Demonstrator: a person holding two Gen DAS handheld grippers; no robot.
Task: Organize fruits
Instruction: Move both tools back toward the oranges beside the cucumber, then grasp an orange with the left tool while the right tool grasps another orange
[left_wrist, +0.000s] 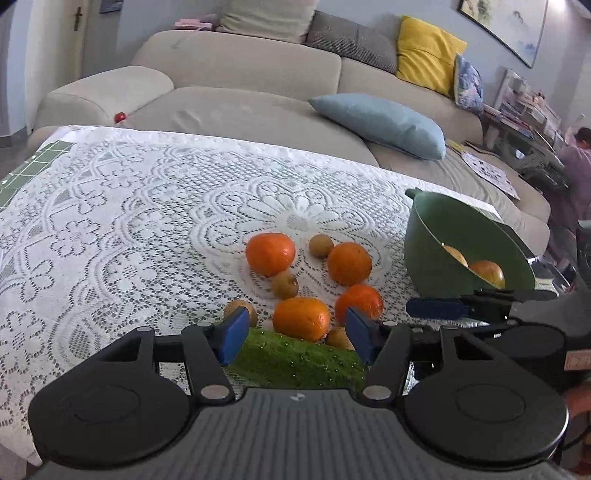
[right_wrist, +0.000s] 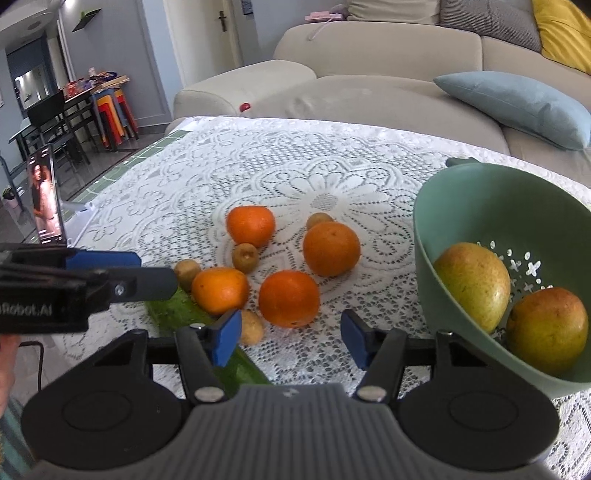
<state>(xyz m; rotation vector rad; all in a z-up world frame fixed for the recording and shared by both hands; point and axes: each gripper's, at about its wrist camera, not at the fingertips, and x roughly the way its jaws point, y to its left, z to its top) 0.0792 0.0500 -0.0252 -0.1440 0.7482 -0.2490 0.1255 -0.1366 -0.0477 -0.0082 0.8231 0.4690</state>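
Several oranges (left_wrist: 270, 254) (right_wrist: 289, 298) and small brown fruits (left_wrist: 284, 284) (right_wrist: 245, 257) lie on the lace tablecloth (left_wrist: 129, 221) (right_wrist: 221, 173). A green cucumber (left_wrist: 295, 360) (right_wrist: 173, 308) lies near the front. A green colander bowl (left_wrist: 443, 229) (right_wrist: 498, 199) at the right holds two yellow-red pears (right_wrist: 472, 284). My left gripper (left_wrist: 295, 332) is open, its jaws on either side of the cucumber and an orange (left_wrist: 301, 313). My right gripper (right_wrist: 290, 338) is open and empty just in front of an orange, left of the bowl. The left gripper also shows in the right wrist view (right_wrist: 122, 273).
A beige sofa (left_wrist: 240, 62) (right_wrist: 369, 48) with a blue pillow (left_wrist: 380, 123) (right_wrist: 517, 103) stands behind the table. A phone on a stand (right_wrist: 44, 199) sits at the table's left edge. A small red ball (left_wrist: 119, 117) rests on the sofa.
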